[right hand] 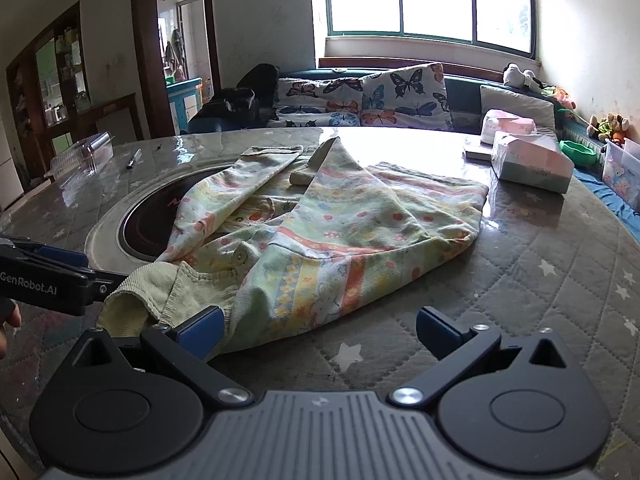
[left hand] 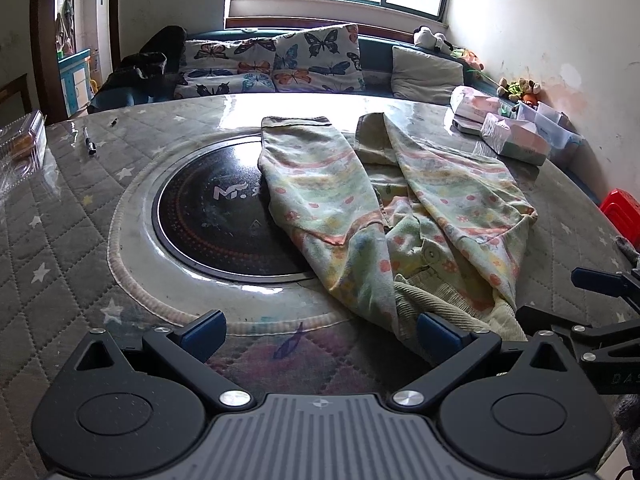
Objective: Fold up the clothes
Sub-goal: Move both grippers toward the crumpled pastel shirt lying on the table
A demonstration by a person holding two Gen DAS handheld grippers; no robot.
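A pale green patterned child's jacket (left hand: 400, 200) lies crumpled on the round table, both sleeves crossed over its body, its ribbed hem nearest me. It also shows in the right wrist view (right hand: 340, 232). My left gripper (left hand: 320, 332) is open and empty, its right fingertip (left hand: 436, 332) at the ribbed hem's edge. My right gripper (right hand: 320, 332) is open and empty, its left fingertip (right hand: 200, 330) against the hem. The right gripper shows at the right edge of the left wrist view (left hand: 600, 308); the left gripper shows at the left edge of the right wrist view (right hand: 52, 276).
The quilted table cover (left hand: 60, 240) surrounds a round black hotplate (left hand: 216, 216), partly under the jacket. A pen (left hand: 89, 141) and a clear plastic box (left hand: 20, 144) lie at the left. Tissue packs (right hand: 528, 156) and bins (left hand: 552, 128) sit at the right. A sofa with butterfly cushions (left hand: 280, 60) stands behind.
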